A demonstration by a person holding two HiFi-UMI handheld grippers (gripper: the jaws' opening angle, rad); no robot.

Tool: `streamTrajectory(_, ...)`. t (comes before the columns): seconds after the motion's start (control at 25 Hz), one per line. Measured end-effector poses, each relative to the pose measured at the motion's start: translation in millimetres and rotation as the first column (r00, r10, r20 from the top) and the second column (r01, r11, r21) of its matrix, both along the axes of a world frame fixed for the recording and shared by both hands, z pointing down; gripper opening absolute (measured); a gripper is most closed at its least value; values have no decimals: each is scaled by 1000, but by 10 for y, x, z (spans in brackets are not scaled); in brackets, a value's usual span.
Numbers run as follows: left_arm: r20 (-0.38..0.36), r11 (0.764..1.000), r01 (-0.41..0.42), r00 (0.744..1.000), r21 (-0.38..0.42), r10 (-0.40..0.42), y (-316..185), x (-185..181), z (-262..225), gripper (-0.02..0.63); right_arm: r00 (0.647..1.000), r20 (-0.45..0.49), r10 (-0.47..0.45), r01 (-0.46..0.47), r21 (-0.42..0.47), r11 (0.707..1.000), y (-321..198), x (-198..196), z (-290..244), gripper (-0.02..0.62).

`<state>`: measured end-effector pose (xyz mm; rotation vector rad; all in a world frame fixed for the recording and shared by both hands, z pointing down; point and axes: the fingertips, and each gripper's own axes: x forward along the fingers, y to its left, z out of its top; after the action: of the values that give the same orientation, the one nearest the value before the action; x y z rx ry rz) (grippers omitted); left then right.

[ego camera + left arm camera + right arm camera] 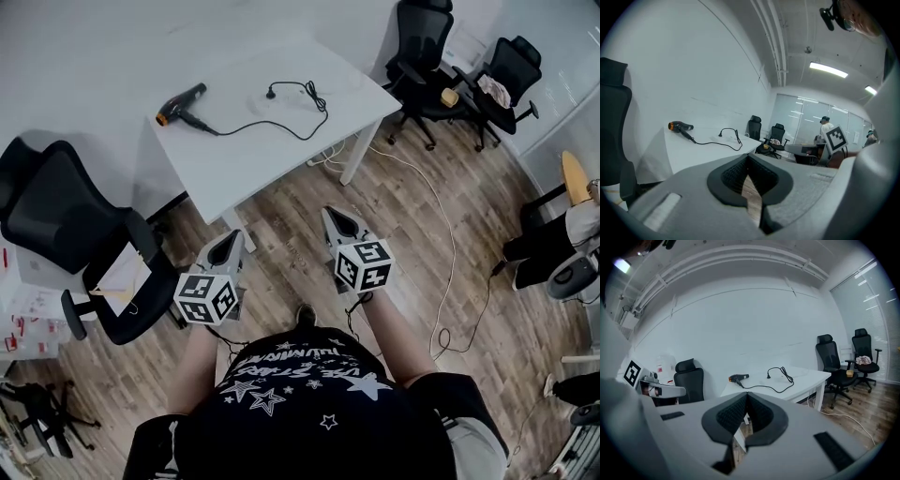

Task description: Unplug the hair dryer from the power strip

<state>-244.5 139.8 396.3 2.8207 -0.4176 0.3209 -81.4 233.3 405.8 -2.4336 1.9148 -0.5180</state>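
Well ahead of you, the hair dryer (181,104) lies at the worktop's (281,159) left end. Its cord (251,126) runs rightward to the plug (271,92), about midway beyond both grippers. Left gripper (227,241) and right gripper (335,217) both have their jaws pressed together, empty.

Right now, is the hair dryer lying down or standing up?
Lying down. The hair dryer rests flat on the white table, its cord trailing across the top.
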Motion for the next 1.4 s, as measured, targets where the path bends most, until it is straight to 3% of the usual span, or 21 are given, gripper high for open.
streamTrajectory(0.52, 23, 992, 126, 992, -6, -126, -65, 441, 34, 8, 994, 52, -100, 101, -10, 995, -73, 547, 184, 9)
streamTrajectory(1.04, 50, 995, 89, 995, -44, -87, -398, 900, 262, 8, 995, 91, -42, 47, -52, 998, -227, 955, 428, 9)
streamTrajectory(1.4, 27, 995, 56, 998, -79, -54, -1052, 1417, 308, 8, 998, 67, -18, 24, -88, 996, -780, 1396, 432, 9)
